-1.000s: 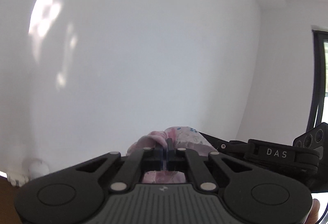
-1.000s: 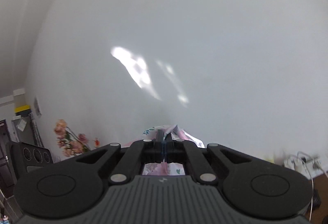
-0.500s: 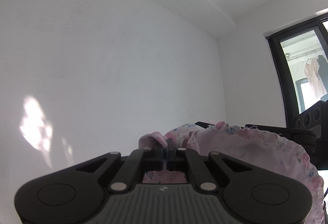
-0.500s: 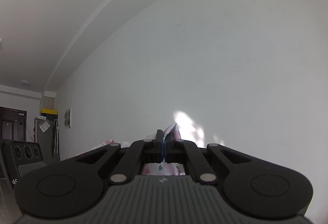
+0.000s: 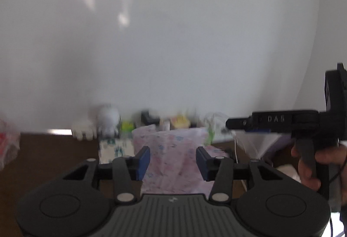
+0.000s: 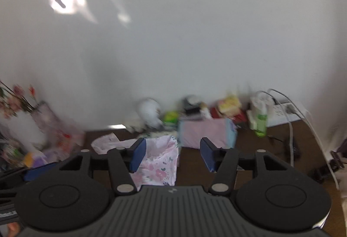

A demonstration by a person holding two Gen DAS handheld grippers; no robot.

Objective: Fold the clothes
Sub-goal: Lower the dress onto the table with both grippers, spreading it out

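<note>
A pink floral garment [image 5: 169,143] lies bunched on the brown table [image 5: 54,150]. My left gripper [image 5: 172,156] hovers just over it. Its jaws are opening, and the cloth shows in the gap without either blue pad pressing on it. In the right wrist view the same garment [image 6: 160,163] lies under my right gripper [image 6: 172,150]. Those jaws are also opening, with the cloth beside the left finger [image 6: 137,154] and the right half of the gap over bare table. The left wrist view shows the right gripper [image 5: 232,123] from the side, with a hand [image 5: 308,167] on its grip.
Blurred clutter lines the white wall: a white figurine [image 5: 107,120], a folded pink and blue cloth [image 6: 206,130], a green bottle [image 6: 261,122], cables [image 6: 290,128] and a vase of flowers [image 6: 15,102]. A folded floral fabric [image 5: 112,148] lies left of the garment.
Both grippers were raised towards the wall and ceiling, shut on the pink garment. Now they have dropped and tilted down to the table, the jaws stand apart and the garment is let go.
</note>
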